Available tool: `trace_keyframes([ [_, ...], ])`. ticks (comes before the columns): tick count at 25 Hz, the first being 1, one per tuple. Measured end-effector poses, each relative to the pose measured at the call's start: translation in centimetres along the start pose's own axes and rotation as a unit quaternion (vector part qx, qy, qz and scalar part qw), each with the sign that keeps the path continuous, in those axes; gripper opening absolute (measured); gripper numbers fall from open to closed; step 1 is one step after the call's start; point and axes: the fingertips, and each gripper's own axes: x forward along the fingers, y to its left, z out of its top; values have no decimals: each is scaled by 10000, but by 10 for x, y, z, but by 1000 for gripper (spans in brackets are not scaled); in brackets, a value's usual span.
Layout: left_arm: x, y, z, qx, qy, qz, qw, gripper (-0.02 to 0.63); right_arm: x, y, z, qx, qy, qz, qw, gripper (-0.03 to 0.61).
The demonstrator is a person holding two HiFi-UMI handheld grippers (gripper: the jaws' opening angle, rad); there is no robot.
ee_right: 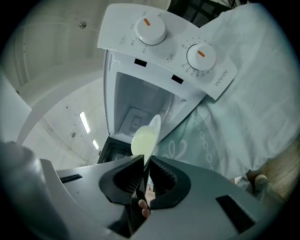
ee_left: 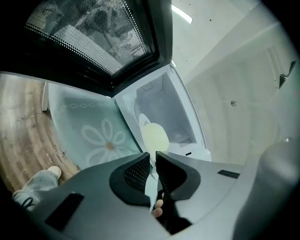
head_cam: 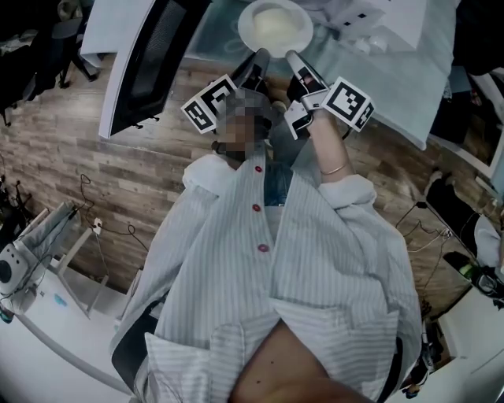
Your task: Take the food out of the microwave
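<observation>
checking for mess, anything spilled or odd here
Nothing stands out. The plate is clamped at its rim by the left gripper and right gripper, the food sits inside it, and no spill shows on the tablecloth.

White box-shaped microwave oven (ee_right: 140, 89), front control panel: the brand word "WAHIN" in grey capitals, at the panel's edge beside one round white dial with an orange pointer (ee_right: 201, 56). Scale figures around both dials are too small to read.

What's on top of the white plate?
Smooth, pale yellow food fills the middle of the plate. The left tool and right tool pinch its near rim and cover small bits there.
</observation>
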Motion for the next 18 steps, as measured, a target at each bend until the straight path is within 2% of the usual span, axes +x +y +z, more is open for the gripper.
trace_keyframes([
  [6,-23,-22,3,-40,-166,-127,9998,45,-15,27,-5,-67,-19,236,9997,60],
  [11,-36,-49,-1,59,-157,-250,9995,44,-40,41,-4,62,-92,112,9999,60],
  [16,-42,-70,-2,68,-115,-321,9994,44,-52,61,5,-33,-152,401,9991,60],
  [18,-46,-79,0,61,-109,-370,9992,44,-54,73,9,-233,-170,557,9980,60],
])
